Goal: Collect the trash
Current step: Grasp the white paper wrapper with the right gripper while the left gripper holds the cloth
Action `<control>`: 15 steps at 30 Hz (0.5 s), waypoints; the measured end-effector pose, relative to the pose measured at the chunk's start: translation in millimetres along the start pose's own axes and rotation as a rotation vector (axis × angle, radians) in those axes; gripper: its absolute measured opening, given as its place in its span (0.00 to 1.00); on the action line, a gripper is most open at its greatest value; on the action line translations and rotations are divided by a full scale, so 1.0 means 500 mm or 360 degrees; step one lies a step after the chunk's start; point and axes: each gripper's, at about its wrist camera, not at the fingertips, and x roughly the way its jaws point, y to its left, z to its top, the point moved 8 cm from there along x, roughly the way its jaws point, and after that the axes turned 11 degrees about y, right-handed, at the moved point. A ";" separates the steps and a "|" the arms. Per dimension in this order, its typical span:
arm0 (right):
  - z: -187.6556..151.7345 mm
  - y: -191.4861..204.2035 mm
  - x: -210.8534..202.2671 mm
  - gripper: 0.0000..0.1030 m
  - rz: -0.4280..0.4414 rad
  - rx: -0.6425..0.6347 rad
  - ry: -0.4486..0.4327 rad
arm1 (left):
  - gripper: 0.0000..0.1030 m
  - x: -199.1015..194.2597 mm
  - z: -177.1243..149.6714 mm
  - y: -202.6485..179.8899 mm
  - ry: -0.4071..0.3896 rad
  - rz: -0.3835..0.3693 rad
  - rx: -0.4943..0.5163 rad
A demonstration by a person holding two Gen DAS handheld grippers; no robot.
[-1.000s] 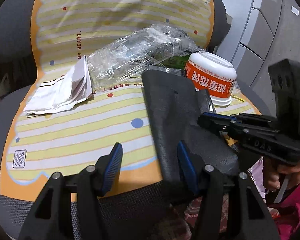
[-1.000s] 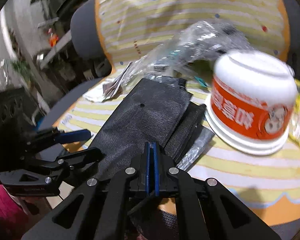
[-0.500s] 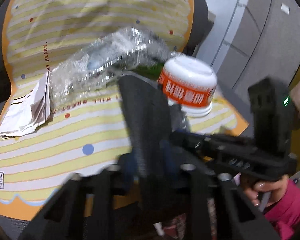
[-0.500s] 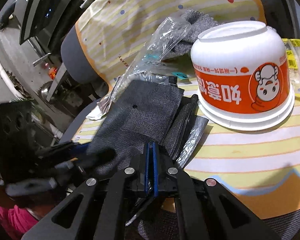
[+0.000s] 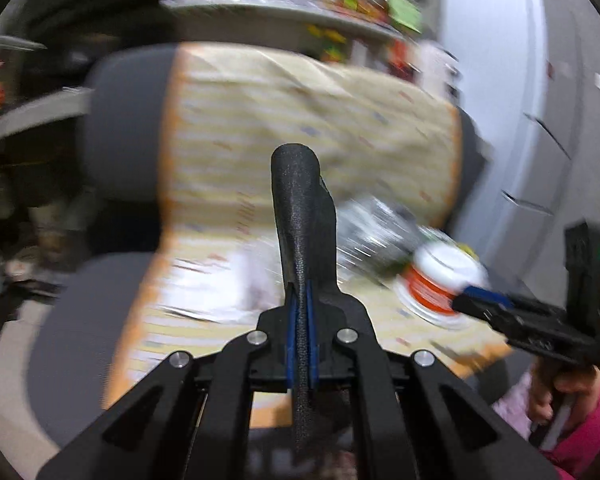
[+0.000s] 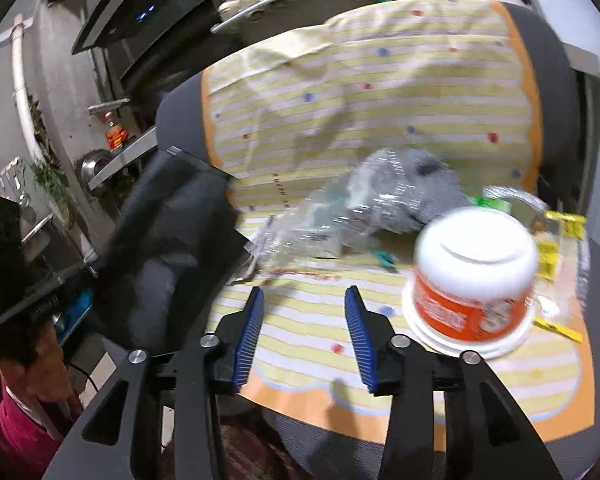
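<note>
— Left wrist view first: what has been changed in the last second?

— The black trash bag (image 5: 300,216) has been lifted off the striped cushion (image 5: 300,112) and is now gripped edge-on between the closed blue pads of the left gripper (image 5: 301,320). A second ago it was lying flat and pinched by the right gripper (image 6: 303,334), whose fingers are now spread wide and empty.

— So the bag has been handed over?

— That is how it is read (a judgement only). With the bag carried by one side, the other is freed for picking up rubbish. The bag's mouth has not yet been opened, as far as can be seen.

— And where is the trash?

— It remains on the seat: the upturned orange-and-white bowl (image 6: 474,280) to the right of the open fingers, the crumpled clear plastic (image 6: 364,204) behind it against the backrest, and yellow wrappers (image 6: 558,240) beyond the bowl. White paper (image 5: 220,280) is blurred in the left view.

— Room for moving?

— Bare cushion is left just ahead of the right fingers. The bowl sits near the cushion's front edge, so a nudge toward the edge should be avoided. In the right view the bag hangs at the left, past the chair's side.
</note>
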 end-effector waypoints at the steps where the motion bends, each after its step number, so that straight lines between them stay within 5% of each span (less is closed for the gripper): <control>1: 0.008 0.018 0.017 0.46 -0.0002 -0.0024 0.0020 | 0.03 -0.011 0.004 0.026 -0.0035 0.0067 -0.0028; 8: 0.049 0.117 0.165 0.46 -0.0027 -0.0141 0.0191 | 0.03 -0.014 0.017 0.157 -0.0086 0.0252 -0.0202; 15: 0.075 0.148 0.326 0.45 -0.0028 -0.0068 0.0362 | 0.03 0.032 0.006 0.234 -0.0038 0.0228 -0.0313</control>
